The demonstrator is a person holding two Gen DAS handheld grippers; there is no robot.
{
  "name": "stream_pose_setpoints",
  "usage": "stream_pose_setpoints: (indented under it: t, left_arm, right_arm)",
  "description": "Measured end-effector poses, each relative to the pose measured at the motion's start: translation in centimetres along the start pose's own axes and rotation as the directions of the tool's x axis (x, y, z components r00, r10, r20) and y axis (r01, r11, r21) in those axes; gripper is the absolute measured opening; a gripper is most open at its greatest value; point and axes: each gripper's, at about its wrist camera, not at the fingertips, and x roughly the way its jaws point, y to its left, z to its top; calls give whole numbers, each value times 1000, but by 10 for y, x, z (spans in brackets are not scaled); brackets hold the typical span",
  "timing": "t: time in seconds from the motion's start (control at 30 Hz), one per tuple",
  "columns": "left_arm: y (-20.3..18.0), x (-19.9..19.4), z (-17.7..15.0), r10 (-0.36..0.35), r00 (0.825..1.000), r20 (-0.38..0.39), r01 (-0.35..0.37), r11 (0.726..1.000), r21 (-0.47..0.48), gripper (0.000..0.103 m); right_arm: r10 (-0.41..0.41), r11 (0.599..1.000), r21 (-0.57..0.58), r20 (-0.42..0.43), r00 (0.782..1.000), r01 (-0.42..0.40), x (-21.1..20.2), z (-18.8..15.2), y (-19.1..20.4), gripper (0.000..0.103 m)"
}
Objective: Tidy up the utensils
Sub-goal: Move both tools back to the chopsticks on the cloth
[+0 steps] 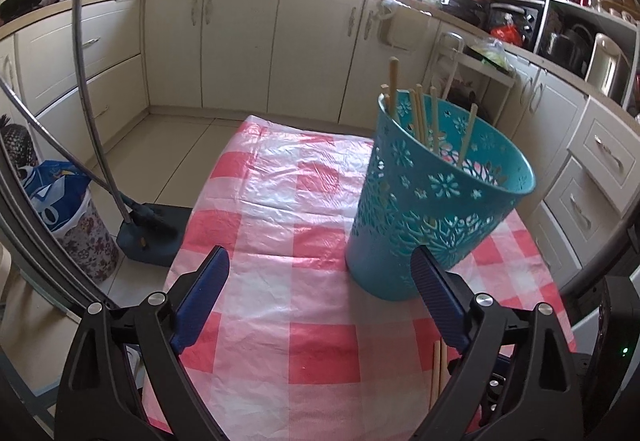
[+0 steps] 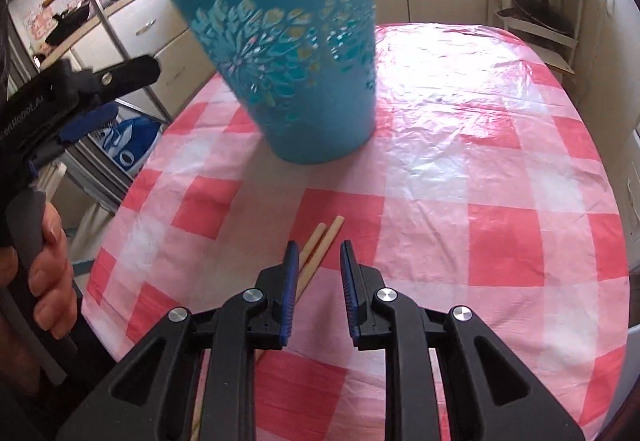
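Most chopsticks [image 1: 420, 113] already stood in the teal holder [image 1: 436, 201] at the far side of the checked table [image 2: 500, 181]; two loose chopsticks [image 2: 320, 245] lay near you. Your right gripper [image 2: 319, 255] hung slightly apart, empty, just right of them, and your left gripper [image 1: 320, 261] gaped wide, empty.

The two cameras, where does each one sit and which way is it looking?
Left wrist: sits on the left claw, looking down across the checked table at the blue basket of chopsticks; only its wide-open fingers show.
Right wrist: sits on the right claw, looking down at two loose chopsticks beside its fingers; a hand holding the left claw shows at the left.
Both share the basket, table and loose chopsticks.
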Motion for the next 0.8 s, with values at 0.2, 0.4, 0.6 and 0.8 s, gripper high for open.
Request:
stream_pose_setpoints:
  t: [0.2, 0.4, 0.6, 0.8]
  left_arm:
    - [-8, 8, -9, 0, 999, -51, 3, 998, 58, 89]
    - [-22, 22, -23, -24, 990, -138, 42, 991, 127, 90]
    - [-44, 35, -47, -96, 961, -260, 152, 968, 202, 90]
    - [-83, 41, -77, -101, 933, -344, 230, 905, 357, 79]
  right_arm:
    - [-47, 997, -68, -22, 999, 46, 8, -5, 12, 22]
    - [-62, 989, -133, -8, 998, 60, 11, -5, 21, 22]
    - [-102, 972, -217, -25, 994, 95, 8, -9, 10, 21]
    - [-106, 982, -157, -24, 994, 101, -1, -6, -22, 18]
